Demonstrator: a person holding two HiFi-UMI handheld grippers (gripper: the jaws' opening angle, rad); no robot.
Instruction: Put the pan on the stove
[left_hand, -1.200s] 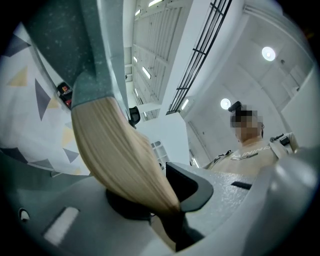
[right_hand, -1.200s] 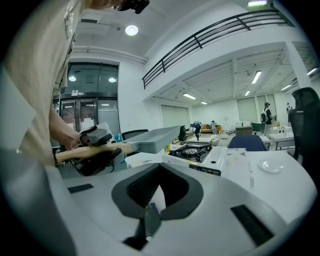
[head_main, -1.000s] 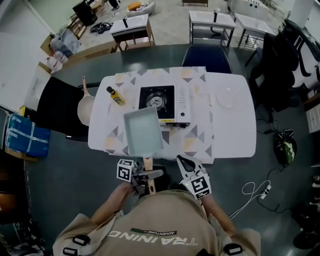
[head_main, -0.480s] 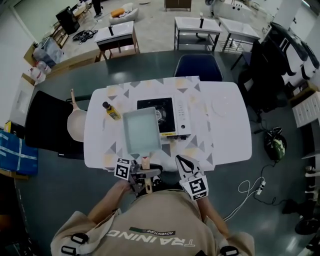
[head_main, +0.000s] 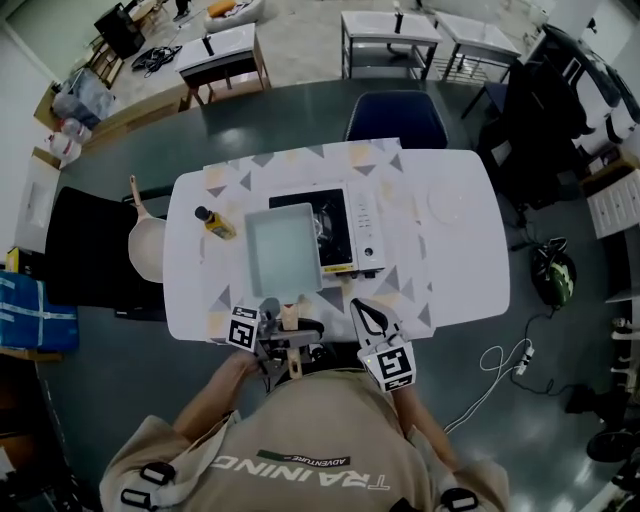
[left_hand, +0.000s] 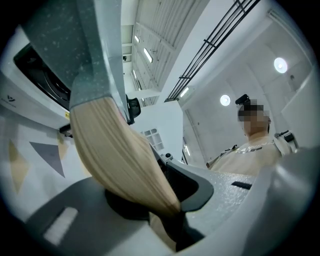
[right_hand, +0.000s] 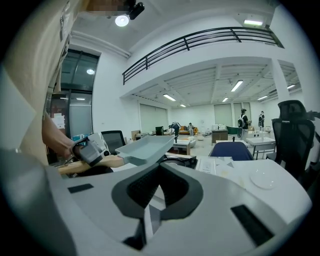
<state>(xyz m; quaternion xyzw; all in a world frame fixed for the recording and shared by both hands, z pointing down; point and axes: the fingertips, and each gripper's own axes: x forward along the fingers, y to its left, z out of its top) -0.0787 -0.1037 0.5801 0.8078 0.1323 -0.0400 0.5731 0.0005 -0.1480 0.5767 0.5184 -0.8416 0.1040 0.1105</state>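
Observation:
A grey rectangular pan (head_main: 285, 250) with a wooden handle (head_main: 292, 318) is held above the table, and it overlaps the left side of the white portable stove (head_main: 347, 232). My left gripper (head_main: 284, 336) is shut on the handle; in the left gripper view the handle (left_hand: 115, 155) runs up from between the jaws of the left gripper (left_hand: 150, 200) to the pan (left_hand: 95, 45). My right gripper (head_main: 372, 325) hangs over the table's near edge, shut and empty. The right gripper view shows the pan (right_hand: 150, 147) raised beside the stove (right_hand: 180, 161).
On the white table (head_main: 460, 270) are an oil bottle (head_main: 215, 222) left of the pan and a clear plate (head_main: 448, 205) at the right. A blue chair (head_main: 397, 120) stands at the far side, and a black chair (head_main: 90, 250) at the left.
The pan has moved away from me and now lies alongside the stove's burner. The right gripper has stayed near the table's edge.

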